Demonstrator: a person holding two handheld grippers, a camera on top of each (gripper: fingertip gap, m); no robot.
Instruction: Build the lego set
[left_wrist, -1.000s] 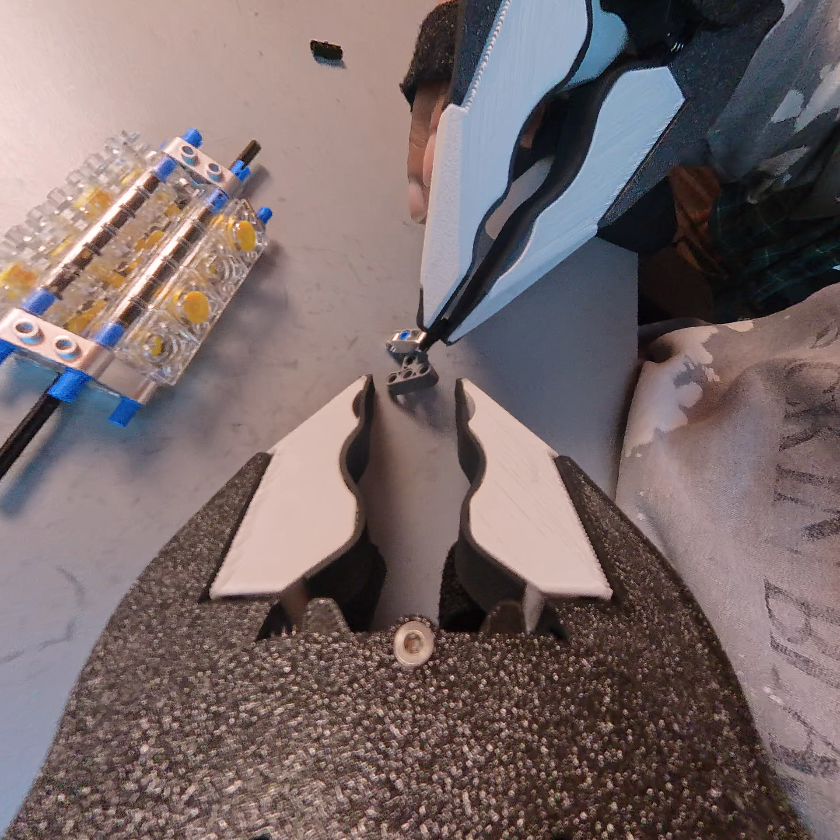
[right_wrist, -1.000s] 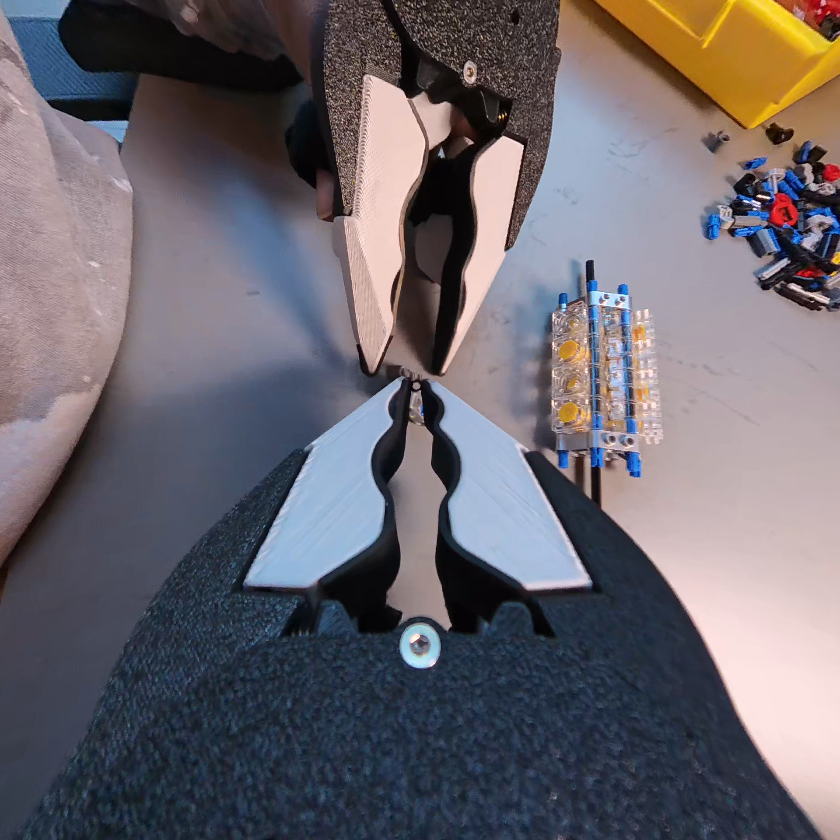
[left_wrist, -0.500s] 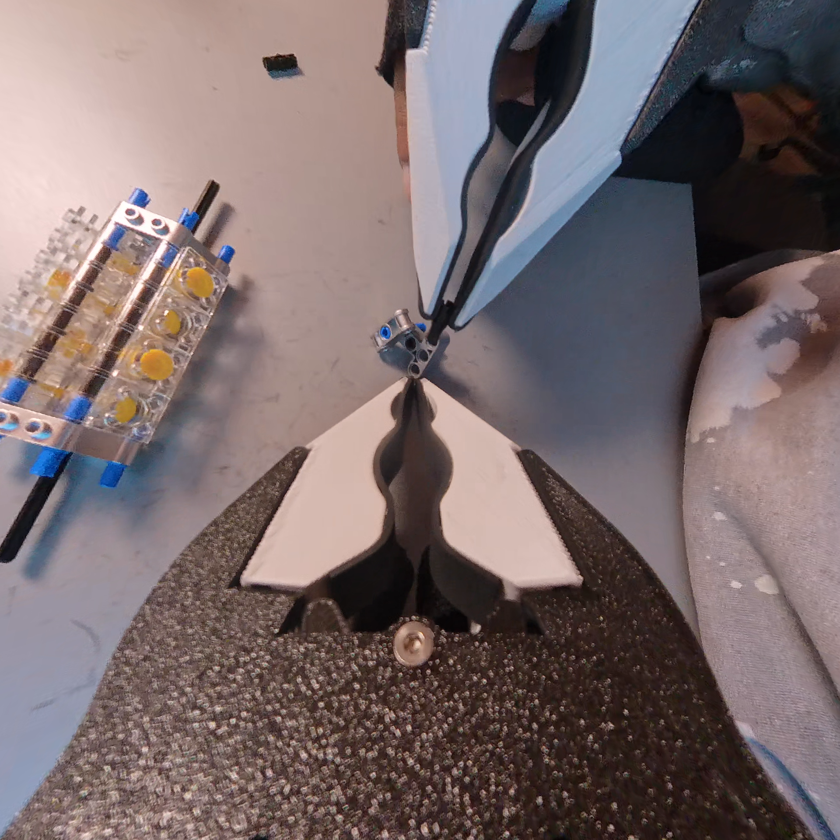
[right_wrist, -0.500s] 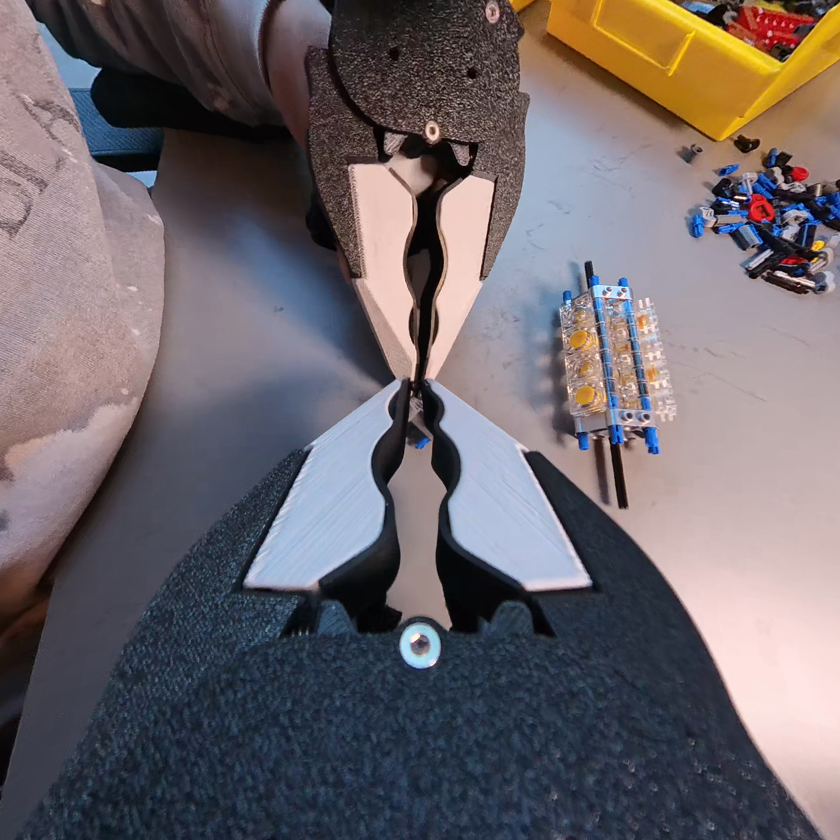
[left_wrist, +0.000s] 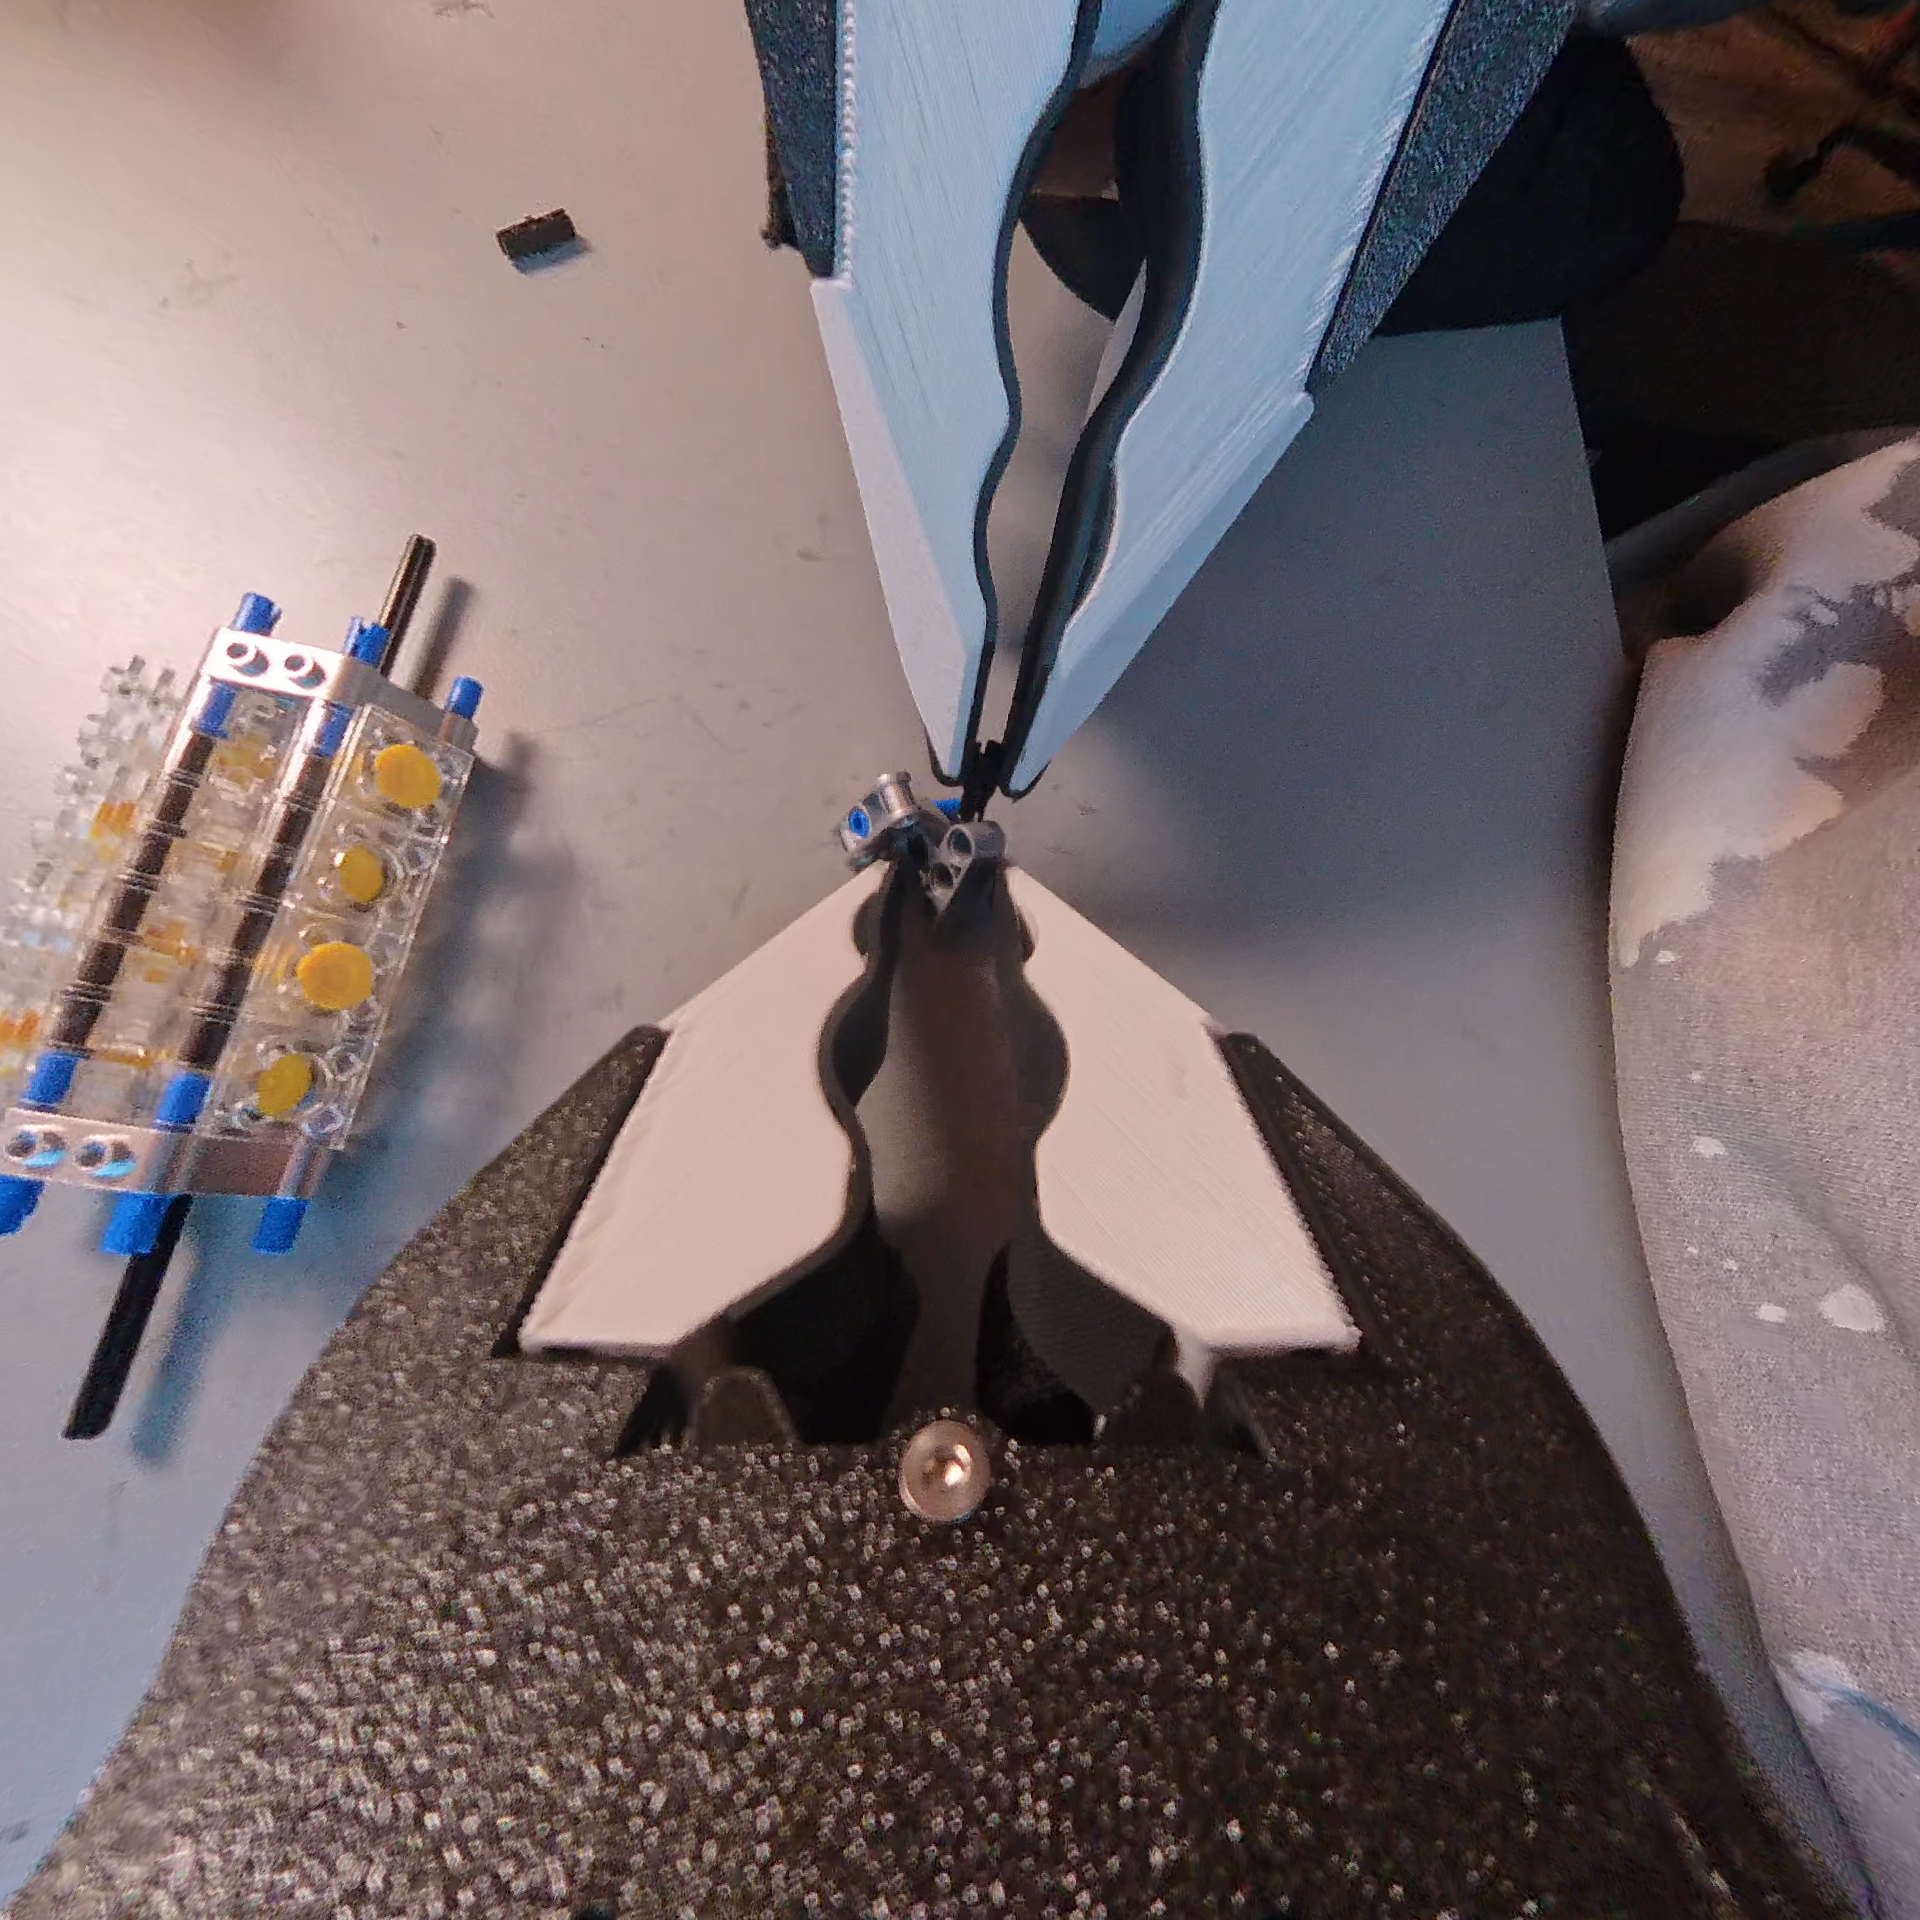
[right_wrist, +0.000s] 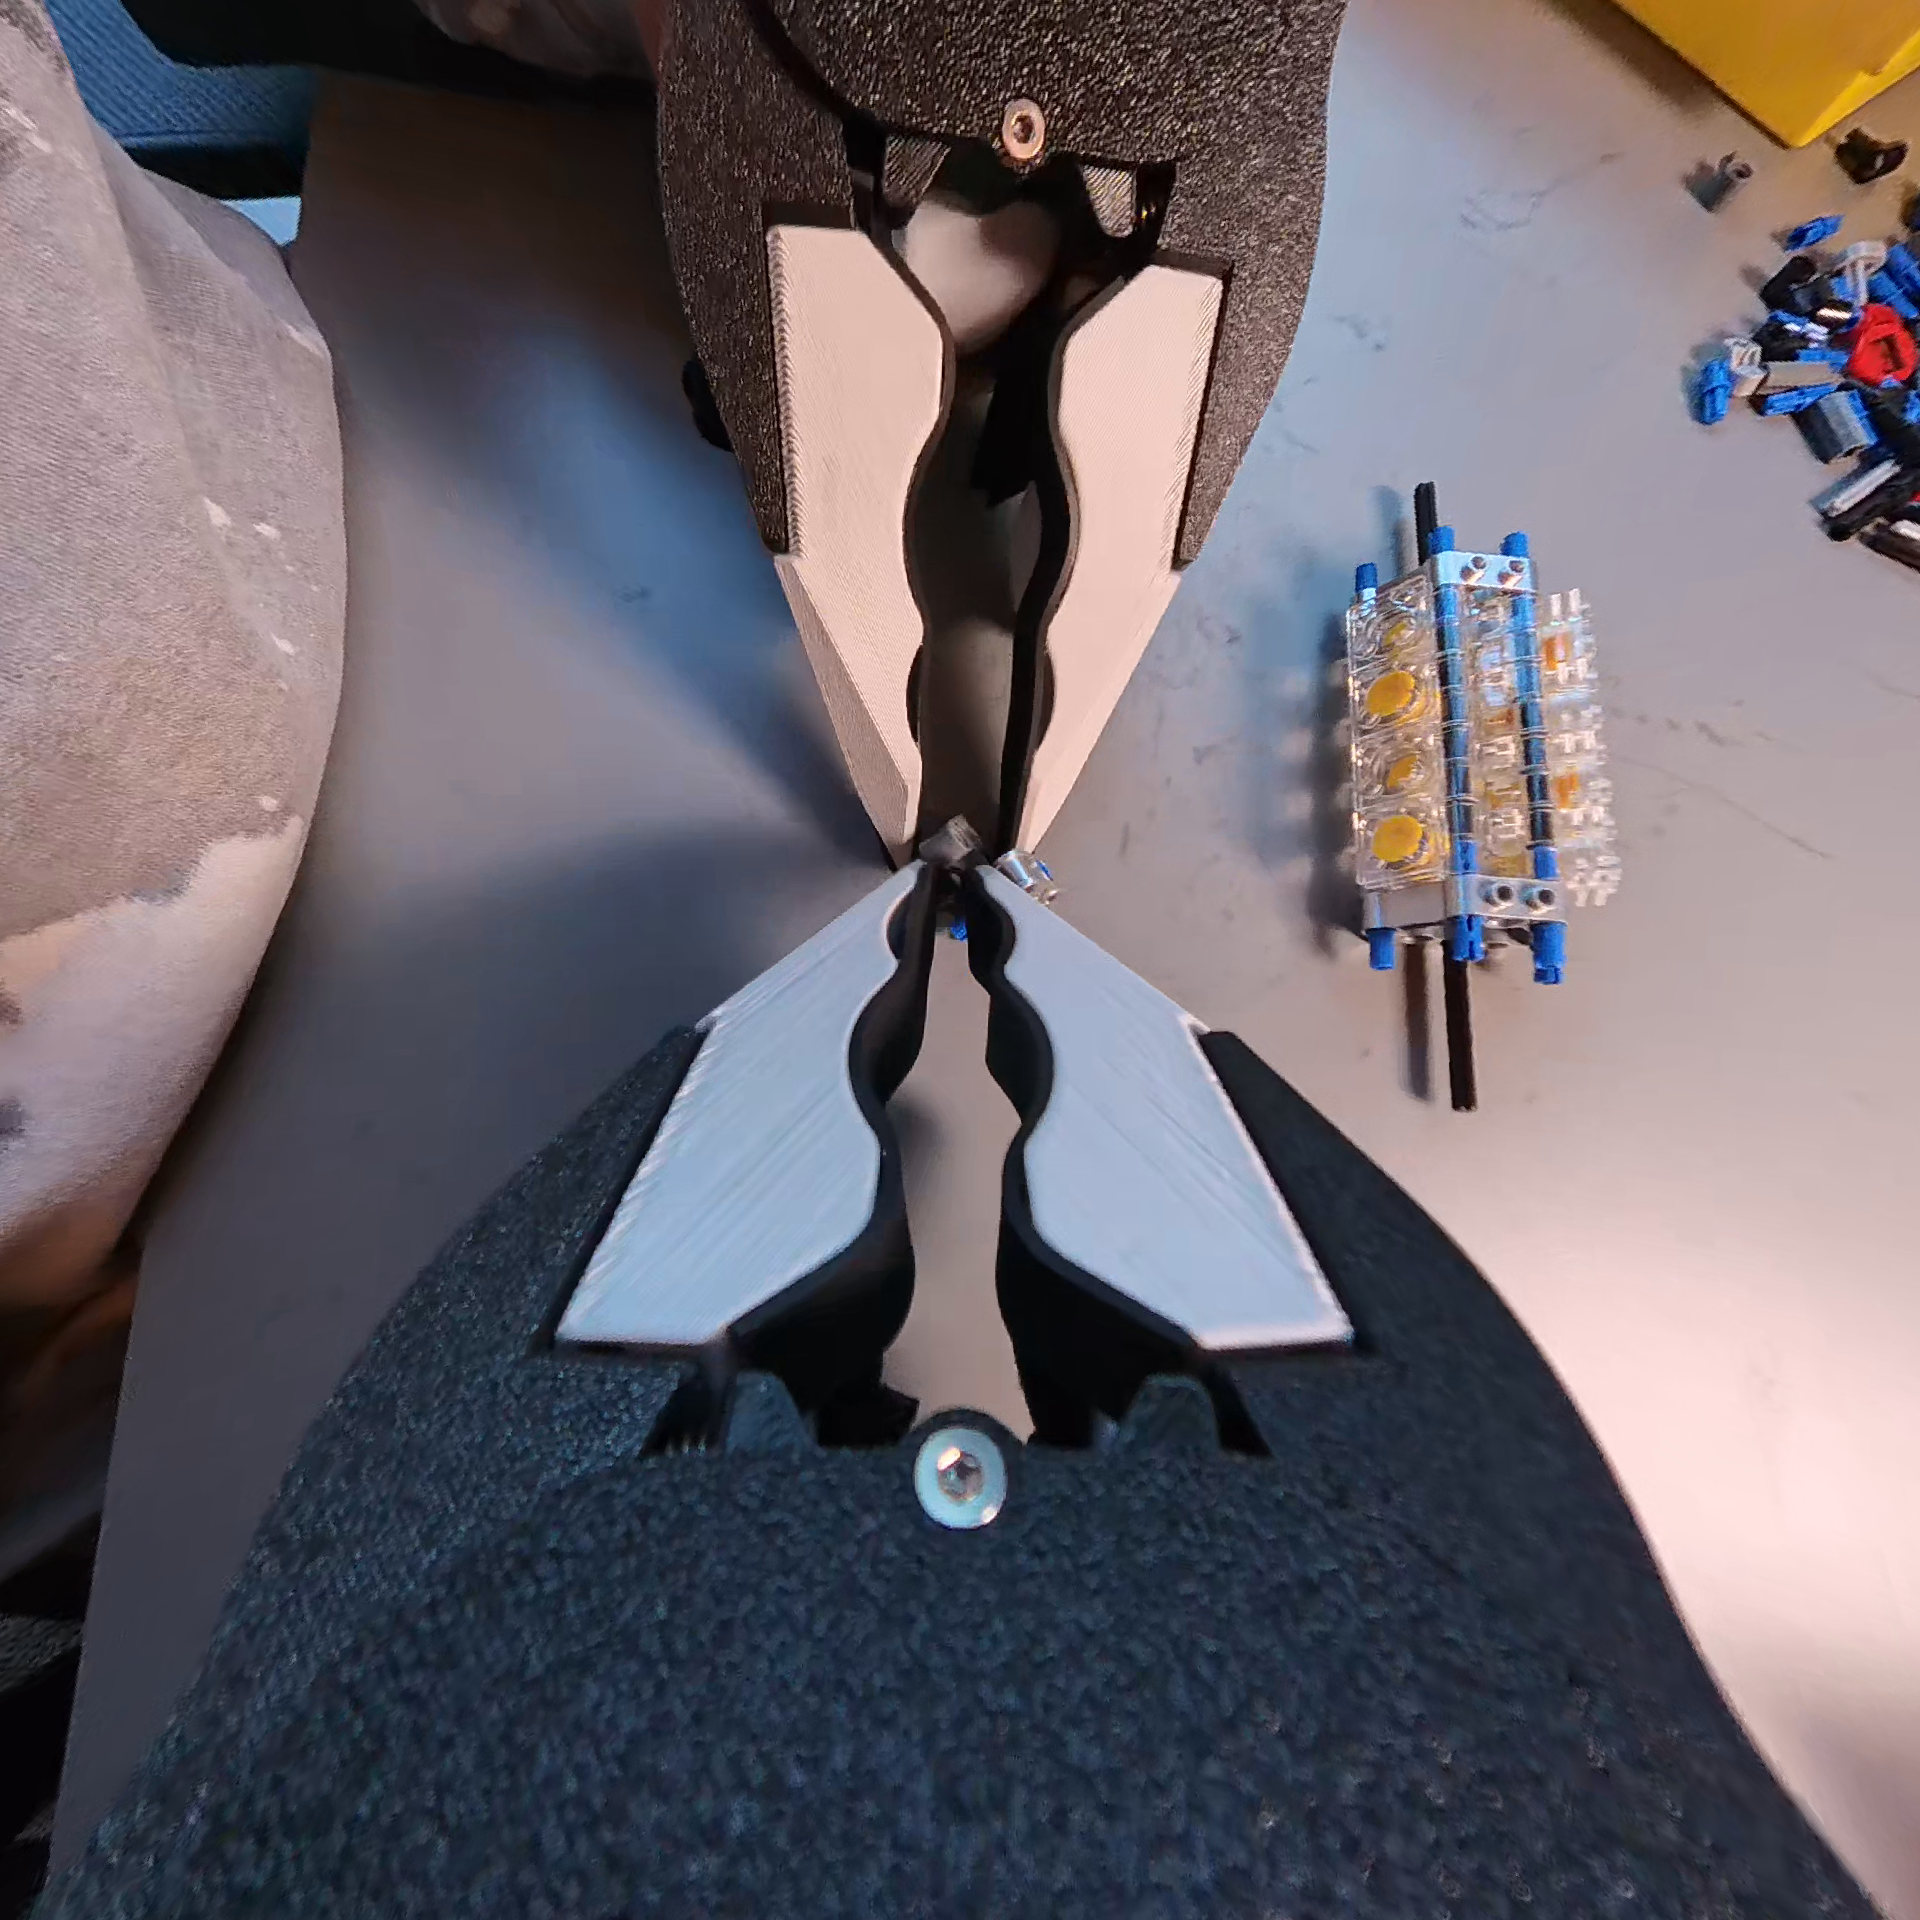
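A small cluster of joined parts is held between both grippers above the grey table (left_wrist: 520, 520): a dark grey holed connector (left_wrist: 961, 854) with a light grey bush and blue pin (left_wrist: 878, 816). My left gripper (left_wrist: 945, 883) is shut on the dark grey connector from below in its own view. My right gripper (left_wrist: 982, 779) comes in from the top there, shut on a thin black end of the same cluster. In the right wrist view, my right gripper (right_wrist: 951, 883) meets the left gripper (right_wrist: 961, 831) tip to tip, with the connector (right_wrist: 954, 840) and bush (right_wrist: 1029, 868) between them.
A clear-brick assembly with yellow discs, blue pins and black axles lies on the table (left_wrist: 239, 935) (right_wrist: 1475, 758). A pile of loose blue, black and red parts (right_wrist: 1839, 364) and a yellow bin (right_wrist: 1766, 62) lie beyond it. A small black piece (left_wrist: 535, 234) lies apart. A person's clothing (left_wrist: 1766, 1039) borders the table. My left and right fingertips are right by each other. From either gripper's tips it is about 15 cm to the small black piece (left_wrist: 535, 234).
My left gripper was open one second ago and has shut on the dark grey connector that the right gripper holds. Both grippers have drawn closer, tip to tip.
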